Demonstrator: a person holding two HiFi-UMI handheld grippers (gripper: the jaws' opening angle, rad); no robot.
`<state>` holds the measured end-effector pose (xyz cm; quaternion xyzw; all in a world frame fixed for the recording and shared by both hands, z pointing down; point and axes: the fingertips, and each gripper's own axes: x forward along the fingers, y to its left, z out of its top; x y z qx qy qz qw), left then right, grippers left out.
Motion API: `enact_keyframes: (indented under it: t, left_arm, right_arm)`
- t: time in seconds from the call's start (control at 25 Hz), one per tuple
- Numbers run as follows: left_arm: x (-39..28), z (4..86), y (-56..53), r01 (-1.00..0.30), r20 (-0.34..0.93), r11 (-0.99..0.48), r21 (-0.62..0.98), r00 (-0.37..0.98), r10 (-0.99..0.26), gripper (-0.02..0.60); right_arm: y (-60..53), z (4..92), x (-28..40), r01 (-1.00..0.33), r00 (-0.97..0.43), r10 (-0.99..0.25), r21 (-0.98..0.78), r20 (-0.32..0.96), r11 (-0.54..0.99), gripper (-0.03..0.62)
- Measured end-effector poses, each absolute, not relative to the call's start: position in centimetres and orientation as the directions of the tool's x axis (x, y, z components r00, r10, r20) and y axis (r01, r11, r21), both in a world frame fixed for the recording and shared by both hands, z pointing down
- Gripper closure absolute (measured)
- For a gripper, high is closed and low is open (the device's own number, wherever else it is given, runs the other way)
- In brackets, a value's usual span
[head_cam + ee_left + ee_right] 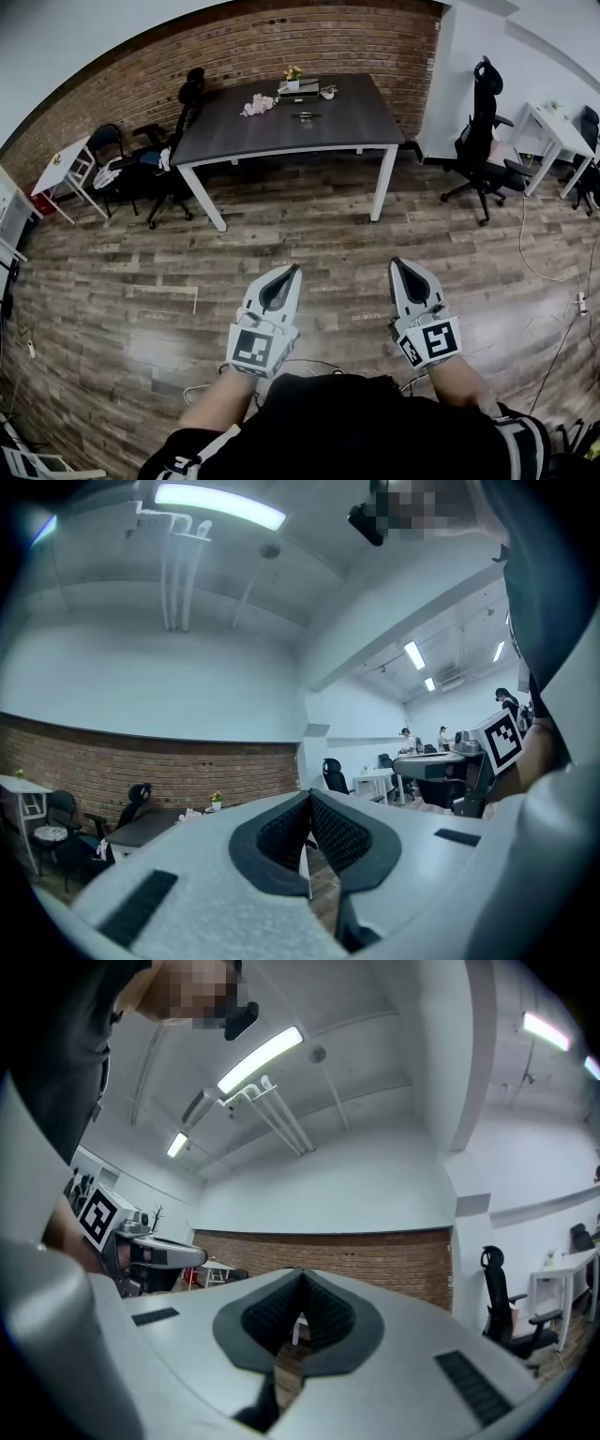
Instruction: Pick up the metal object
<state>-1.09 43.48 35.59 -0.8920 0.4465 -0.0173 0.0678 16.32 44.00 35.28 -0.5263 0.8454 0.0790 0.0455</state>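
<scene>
A dark table stands far ahead by the brick wall. On it lies a small dark, possibly metal object, too small to make out. Near it are a flat grey item, pink flowers and a small flower pot. My left gripper and right gripper are held side by side over the wooden floor, well short of the table. Both are shut with nothing between the jaws. The left gripper view shows its tips meeting, and the right gripper view shows the same.
Black office chairs stand left of the table and to the right. White desks sit at the far left and far right. Cables trail over the floor at the right and near my feet.
</scene>
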Motion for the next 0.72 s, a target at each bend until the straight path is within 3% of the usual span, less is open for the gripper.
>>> enact_keyframes:
  t: [0.72]
  left_arm:
    - [3.0, 35.5, 41.2, -0.761, -0.032, -0.626, -0.170, 0.639, -0.769, 0.572]
  right_arm:
    - [42.7, 36.9, 18.6, -0.891, -0.454, -0.880, 0.090, -0.136, 0.445, 0.599]
